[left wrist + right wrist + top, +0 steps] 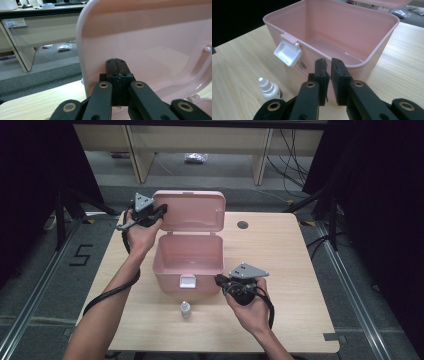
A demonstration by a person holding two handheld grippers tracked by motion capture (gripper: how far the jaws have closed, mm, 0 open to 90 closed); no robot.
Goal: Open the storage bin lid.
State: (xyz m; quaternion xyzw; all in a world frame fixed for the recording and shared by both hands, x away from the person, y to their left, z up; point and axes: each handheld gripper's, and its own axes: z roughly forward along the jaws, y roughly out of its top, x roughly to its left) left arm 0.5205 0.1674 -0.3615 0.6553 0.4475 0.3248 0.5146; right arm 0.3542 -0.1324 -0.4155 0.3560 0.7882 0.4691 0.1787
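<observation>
Pale wood covers the table [280, 270] I work at, with grey floor and the legs of a light desk beyond its far edge.

Farthest left, my left gripper [159, 211] sits at the left edge of the raised lid [192, 210] of the pink box. Seen along its own jaws in the left gripper view, my left gripper [116, 65] has its jaws pressed flat together with nothing between them, and their tips lie against the inner face of the lid [150, 45], which stands upright.

Next comes the pink box [189, 254] itself, near the middle of the table, open and bare inside. Its white latch [188, 281] hangs on the front wall facing me. On the table just in front of the latch stands a small white dropper bottle [185, 309], upright and apart from the box.

To the right, my right gripper [219, 280] is at the front right corner of the box. In the right gripper view, my right gripper [328, 68] has its jaws close together with a narrow gap, and the rim of the pink box [332, 32] runs right at their tips; I cannot tell whether they pinch the wall or merely meet it. The latch [287, 53] and the dropper bottle [270, 90] sit to the left of the jaws in that view.
</observation>
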